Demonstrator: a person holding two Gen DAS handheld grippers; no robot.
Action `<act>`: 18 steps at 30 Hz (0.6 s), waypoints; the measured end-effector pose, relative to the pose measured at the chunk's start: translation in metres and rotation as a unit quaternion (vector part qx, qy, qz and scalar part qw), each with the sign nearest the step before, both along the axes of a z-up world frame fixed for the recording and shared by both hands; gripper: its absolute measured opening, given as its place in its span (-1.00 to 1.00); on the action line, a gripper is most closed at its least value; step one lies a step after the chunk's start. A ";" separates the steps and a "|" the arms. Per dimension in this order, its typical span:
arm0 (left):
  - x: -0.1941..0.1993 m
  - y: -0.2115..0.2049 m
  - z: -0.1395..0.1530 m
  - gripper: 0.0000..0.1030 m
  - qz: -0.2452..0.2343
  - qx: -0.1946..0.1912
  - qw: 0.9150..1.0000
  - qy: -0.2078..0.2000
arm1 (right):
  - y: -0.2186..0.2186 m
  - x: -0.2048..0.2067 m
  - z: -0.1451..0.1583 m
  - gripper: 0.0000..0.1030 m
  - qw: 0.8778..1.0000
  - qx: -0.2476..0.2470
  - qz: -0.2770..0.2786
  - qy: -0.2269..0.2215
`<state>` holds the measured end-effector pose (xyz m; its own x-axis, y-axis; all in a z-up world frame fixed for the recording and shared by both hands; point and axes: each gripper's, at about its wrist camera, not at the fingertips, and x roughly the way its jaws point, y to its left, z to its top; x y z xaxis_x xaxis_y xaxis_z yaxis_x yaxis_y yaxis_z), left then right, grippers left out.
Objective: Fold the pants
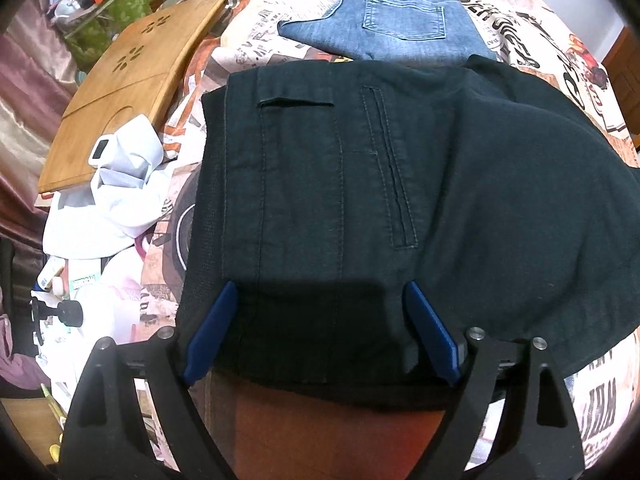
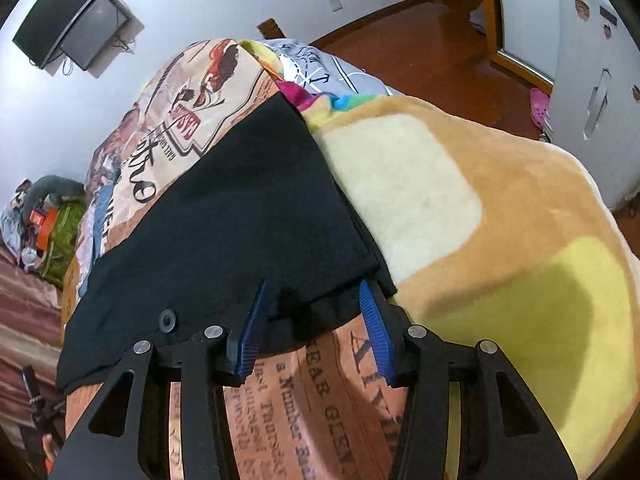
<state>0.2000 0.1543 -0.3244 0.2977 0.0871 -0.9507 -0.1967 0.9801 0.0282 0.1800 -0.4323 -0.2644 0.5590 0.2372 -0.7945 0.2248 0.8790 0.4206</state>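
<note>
On my left view the bed's left edge is crowded: a wooden board [image 1: 120, 92] lies tilted there, with a crumpled white cloth [image 1: 116, 196] overlapping its near corner. Next to these the printed sheet [image 1: 256, 36] shows bare in a narrow strip. The dark pants [image 1: 360, 184] fill the middle, waistband side toward me, a welt pocket running up the panel. Folded jeans [image 1: 404, 20] lie just beyond their far edge. My left gripper [image 1: 320, 320] hangs over the near hem with its blue fingers [image 1: 214, 332] wide apart; the cloth passes between them, and I see neither pad pressing it.

On my right view the sheet [image 2: 192, 120] runs along the pants' left side, open up to the white wall. The pants [image 2: 240, 224] lie as a dark slab, their right edge against a tan blanket [image 2: 500, 216] that takes up the rest of the bed. My right gripper [image 2: 314, 312] sits at the near corner, fingers [image 2: 256, 320] part-way apart, the hem between them, untouched as far as I can tell.
</note>
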 end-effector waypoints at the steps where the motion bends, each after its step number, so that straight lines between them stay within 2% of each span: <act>1: 0.000 0.000 0.000 0.70 0.000 0.000 1.000 0.000 | 0.001 0.002 0.000 -0.19 1.000 -0.004 -0.001 -0.002; 2: 0.000 0.001 0.000 0.70 0.001 -0.001 1.000 0.000 | 0.002 0.004 0.000 -0.23 1.000 -0.011 -0.003 -0.003; 7: -0.001 0.001 -0.001 0.71 0.002 0.000 1.000 -0.003 | 0.003 0.017 -0.003 -0.80 0.999 -0.033 -0.020 -0.003; 13: -0.002 0.002 -0.001 0.71 -0.004 0.001 1.000 -0.004 | 0.005 0.014 0.006 -0.90 0.999 -0.048 -0.017 -0.020; 18: 0.000 0.011 0.010 0.69 0.010 -0.007 1.000 0.001 | -0.004 0.002 0.014 -0.91 0.998 -0.053 -0.013 -0.013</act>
